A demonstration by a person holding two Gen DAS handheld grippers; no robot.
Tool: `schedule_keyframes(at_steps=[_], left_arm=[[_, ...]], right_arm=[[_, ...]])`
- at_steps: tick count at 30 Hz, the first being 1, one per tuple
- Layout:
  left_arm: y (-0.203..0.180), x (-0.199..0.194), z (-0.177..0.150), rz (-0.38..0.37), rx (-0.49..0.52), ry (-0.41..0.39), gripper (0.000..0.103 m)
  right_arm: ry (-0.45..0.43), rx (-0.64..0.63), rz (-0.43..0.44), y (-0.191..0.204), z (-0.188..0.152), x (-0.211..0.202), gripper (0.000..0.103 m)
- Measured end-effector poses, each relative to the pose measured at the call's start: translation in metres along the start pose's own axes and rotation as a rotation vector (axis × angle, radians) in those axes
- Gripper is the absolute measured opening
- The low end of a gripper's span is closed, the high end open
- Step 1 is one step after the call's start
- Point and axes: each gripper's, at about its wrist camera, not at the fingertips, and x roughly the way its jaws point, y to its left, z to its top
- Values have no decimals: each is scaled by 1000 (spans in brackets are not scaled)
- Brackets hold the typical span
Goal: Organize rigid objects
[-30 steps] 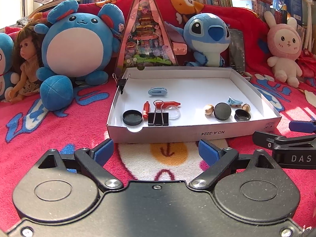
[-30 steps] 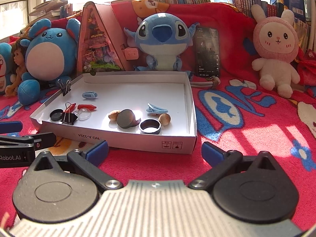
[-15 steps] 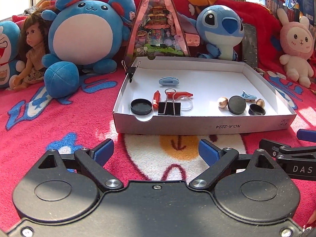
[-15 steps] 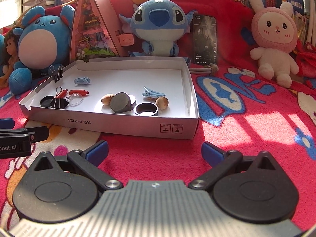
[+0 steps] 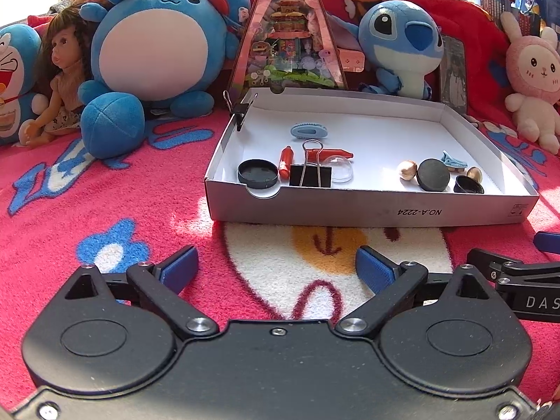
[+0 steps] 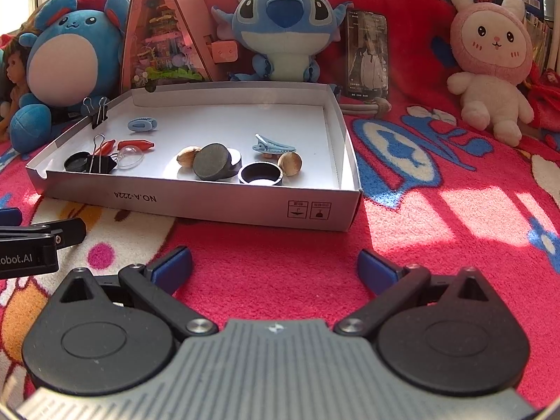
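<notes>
Left hand-held gripper (image 5: 276, 267): fingers spread wide and empty, low over the red patterned blanket (image 5: 105, 210), short of the tray's front wall.
Right hand-held gripper (image 6: 274, 267): fingers likewise wide apart, holding nothing, in front of the tray's front right corner.
White cardboard tray (image 5: 367, 206): shallow, open-topped, lying on the blanket; the front wall has a small notch at its left end.
Left cluster: black round lid (image 5: 258, 174) by the notch, red crayon-like stick (image 5: 285, 161), black binder clip (image 5: 310, 175) standing with its wire handles up, clear dome (image 5: 341, 171) and a red pointed piece (image 5: 336, 153) just behind.
Back left: blue oval clip (image 5: 309, 130) alone on bare tray floor; a second binder clip (image 5: 238, 108) grips the left wall's rim.
Right cluster: two nuts (image 6: 189, 155) (image 6: 289, 163), dark disc (image 6: 211, 161) leaning tilted, black ring-shaped cap (image 6: 260, 174), blue hair clip (image 6: 273, 145).
Open room: the tray's middle and rear floor is bare; blanket to the right of the tray lies open in sunlight.
Edges behind: plush toys (image 5: 154, 45), a triangular display box (image 5: 288, 31) and a phone (image 6: 367, 56) crowd the tray's back wall.
</notes>
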Motion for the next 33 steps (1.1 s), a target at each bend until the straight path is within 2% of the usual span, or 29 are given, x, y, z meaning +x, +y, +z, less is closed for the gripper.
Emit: schedule_keyframes(at_steps=[8, 33], left_arm=[[1, 4, -1, 8, -10, 5, 103], [1, 5, -2, 7, -11, 6, 103]], right_arm=[[1, -5, -5, 1, 0, 0, 103], [1, -4, -3, 1, 0, 0, 103]])
